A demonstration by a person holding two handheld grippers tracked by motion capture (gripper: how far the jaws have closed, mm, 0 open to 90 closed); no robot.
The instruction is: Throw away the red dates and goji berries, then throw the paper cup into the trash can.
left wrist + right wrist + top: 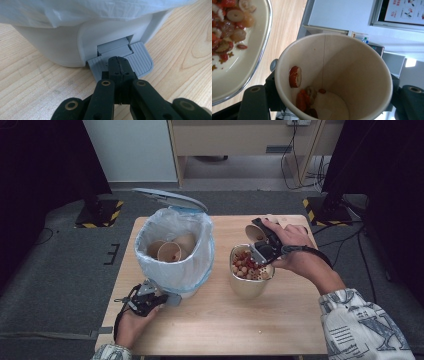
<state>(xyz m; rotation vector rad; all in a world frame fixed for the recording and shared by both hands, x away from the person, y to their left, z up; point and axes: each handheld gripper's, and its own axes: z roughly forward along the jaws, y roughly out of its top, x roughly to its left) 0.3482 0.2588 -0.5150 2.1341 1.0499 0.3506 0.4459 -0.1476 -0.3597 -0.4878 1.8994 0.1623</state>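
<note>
Left tongs (119, 65) closed, pressing bin pedal (140, 58) (lid (167, 198) up), right tongs (263, 241) gripping paper cup (332, 75) tipped over the bowl (248, 287) on the bench (225, 320); emptying seems nearly done, next: cup into bin (175, 257).

Left gripper (119, 65): black jaws on black link arms, each pivot marked by a brass-coloured ring.
Left gripper, high view (145, 301): black frame with a grey plate on top and a thin black cable looping off to one side.
Right gripper (264, 246): black body with a silver-grey plate and a black cable trailing back.
Sleeves (367, 325): white fabric printed with grey-blue lettering, worn on both forearms.
</note>
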